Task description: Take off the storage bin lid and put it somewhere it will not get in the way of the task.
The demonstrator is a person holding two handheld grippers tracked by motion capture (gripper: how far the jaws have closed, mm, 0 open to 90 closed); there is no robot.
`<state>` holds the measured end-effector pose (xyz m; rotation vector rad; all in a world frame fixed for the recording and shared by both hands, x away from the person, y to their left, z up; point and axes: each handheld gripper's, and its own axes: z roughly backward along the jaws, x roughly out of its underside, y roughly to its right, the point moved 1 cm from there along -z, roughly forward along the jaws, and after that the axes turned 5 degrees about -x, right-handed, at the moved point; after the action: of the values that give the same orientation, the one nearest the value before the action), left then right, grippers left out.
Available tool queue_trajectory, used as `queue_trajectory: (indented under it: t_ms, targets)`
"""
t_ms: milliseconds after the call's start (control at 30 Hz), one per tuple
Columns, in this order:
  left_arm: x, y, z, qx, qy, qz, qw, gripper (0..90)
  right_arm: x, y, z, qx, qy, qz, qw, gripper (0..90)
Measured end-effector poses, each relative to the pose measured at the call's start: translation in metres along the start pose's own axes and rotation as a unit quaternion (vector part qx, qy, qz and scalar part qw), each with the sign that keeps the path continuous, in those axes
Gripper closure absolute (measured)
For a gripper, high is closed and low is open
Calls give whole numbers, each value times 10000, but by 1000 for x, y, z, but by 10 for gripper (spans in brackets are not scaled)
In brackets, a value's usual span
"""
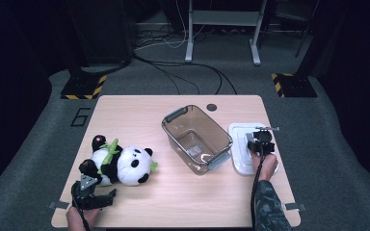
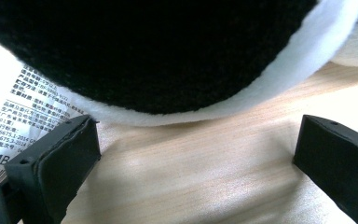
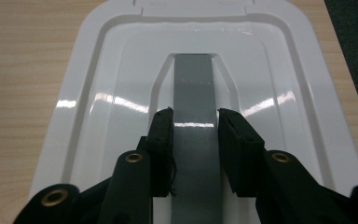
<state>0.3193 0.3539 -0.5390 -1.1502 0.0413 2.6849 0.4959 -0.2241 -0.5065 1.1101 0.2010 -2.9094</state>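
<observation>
1. My right gripper [image 3: 195, 128] is pinching the grey handle [image 3: 193, 88] of the white lid [image 1: 241, 144], lying right of the clear bin [image 1: 197, 138].
2. My left gripper [image 2: 196, 154] is spreading its fingers [image 2: 56, 163] just before the panda [image 1: 120, 163], left of the bin.

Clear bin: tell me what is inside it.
The clear bin on the table looks almost empty: through its walls the high view shows a small pale patch on the floor, perhaps a label. I cannot tell what it is. The white lid lies beside it.
</observation>
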Motion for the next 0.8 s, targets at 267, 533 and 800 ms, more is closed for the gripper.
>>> queue_trajectory:
  t_ms: [267,533,800]
  targets:
    - [0,0,0,-1,2,19,10000,0,4,1,16,-280,166,22,9995,252]
    - [0,1,0,12,6,51,10000,0,21,-1,40,-620,304,258,9973,98]
    - [0,1,0,11,5,49,10000,0,39,-8,59,-853,317,522,9945,0]
